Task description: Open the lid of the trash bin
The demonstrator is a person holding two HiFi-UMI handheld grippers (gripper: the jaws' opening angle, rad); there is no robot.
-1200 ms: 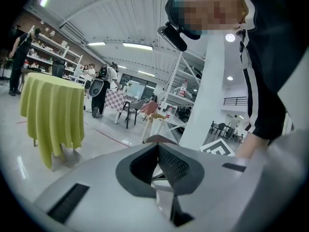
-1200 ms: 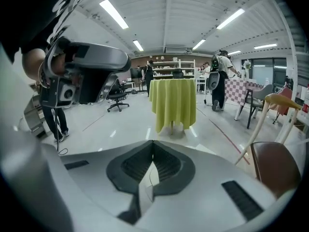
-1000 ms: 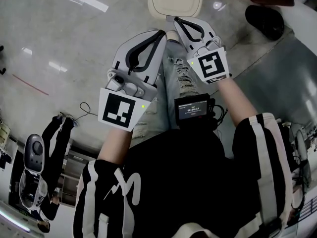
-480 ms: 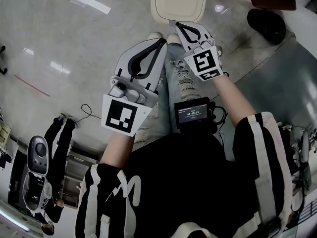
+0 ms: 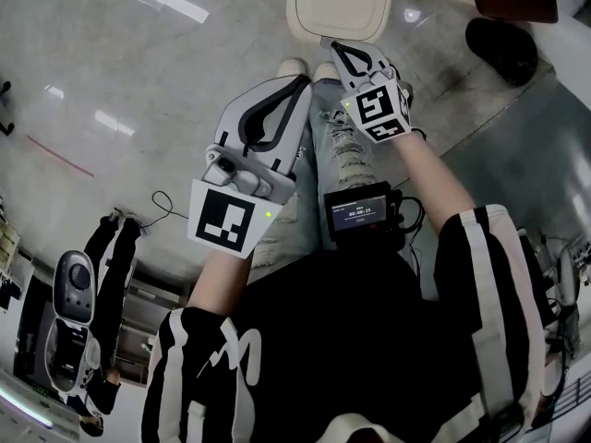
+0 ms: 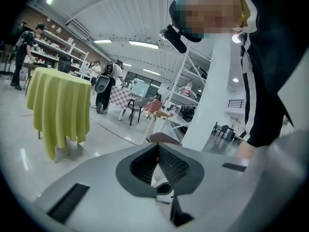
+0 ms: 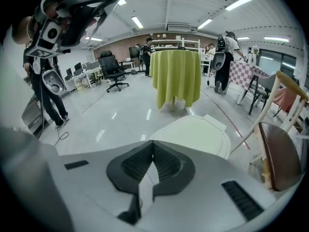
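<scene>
The cream rounded plastic bin lid (image 5: 340, 3) lies straight ahead of my right gripper (image 5: 334, 46) — nearer than my left gripper (image 5: 303, 81) — both clenched, empty.

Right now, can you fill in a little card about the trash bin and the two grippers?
trash bin: on the floor in front of the person
lid: cream, shut, not opened yet
right hand-held gripper: jaws together, empty, tip close to the lid's near edge
left hand-held gripper: jaws together, empty, held farther back from the bin
behind the bin: table with a yellow-green cloth
</scene>
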